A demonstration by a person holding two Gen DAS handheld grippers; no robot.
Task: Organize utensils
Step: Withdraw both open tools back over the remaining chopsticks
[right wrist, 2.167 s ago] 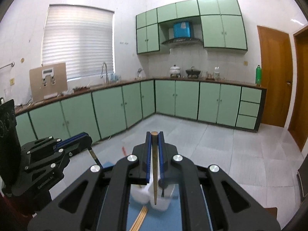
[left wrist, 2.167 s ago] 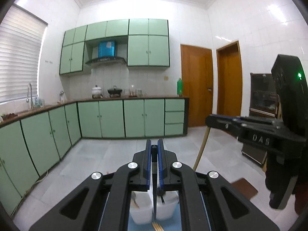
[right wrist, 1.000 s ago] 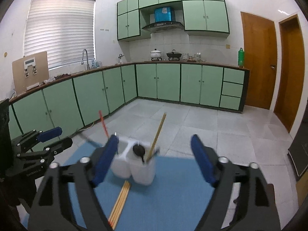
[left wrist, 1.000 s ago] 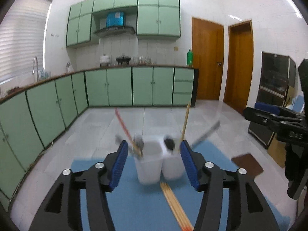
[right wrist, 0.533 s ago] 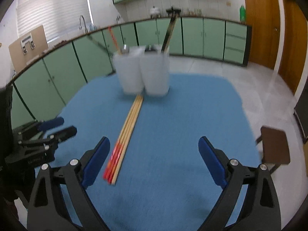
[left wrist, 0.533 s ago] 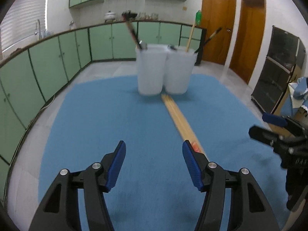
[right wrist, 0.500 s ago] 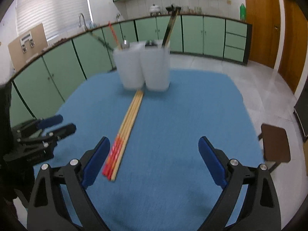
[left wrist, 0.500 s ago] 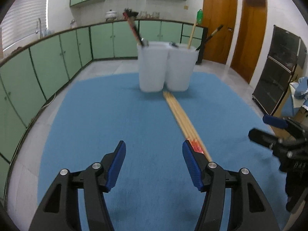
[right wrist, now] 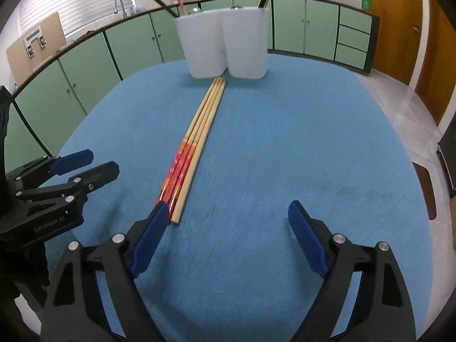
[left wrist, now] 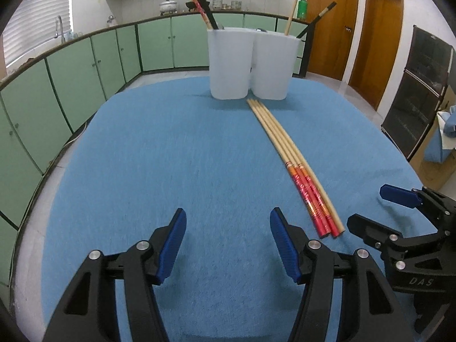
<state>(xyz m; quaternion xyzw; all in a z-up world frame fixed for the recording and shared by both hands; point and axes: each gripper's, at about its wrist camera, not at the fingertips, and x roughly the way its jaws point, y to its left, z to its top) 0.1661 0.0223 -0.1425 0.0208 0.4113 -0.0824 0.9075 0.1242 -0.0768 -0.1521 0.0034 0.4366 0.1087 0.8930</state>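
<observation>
Three long chopsticks (left wrist: 287,148) (right wrist: 196,136), two with red ends, lie side by side on the blue mat (left wrist: 171,156) (right wrist: 299,142). Their far tips point at two white cups (left wrist: 229,65) (right wrist: 246,45) that hold upright utensils. My left gripper (left wrist: 228,239) (right wrist: 98,163) is open and empty, just left of the chopsticks' near ends. My right gripper (right wrist: 228,228) (left wrist: 373,209) has its jaws closing with nothing between them; its left finger sits by the chopsticks' near ends.
The mat covers a rounded table whose edge falls away on all sides. Green cabinets (left wrist: 71,79) line the far wall. A brown stool (right wrist: 424,188) stands on the floor to the right, and a dark cabinet (left wrist: 421,94) beyond it.
Both grippers, earlier shut on a utensil above the cups, have opened, dropped low over the mat and tilted downward. The cups now stand far ahead and the loose chopsticks lie close.
</observation>
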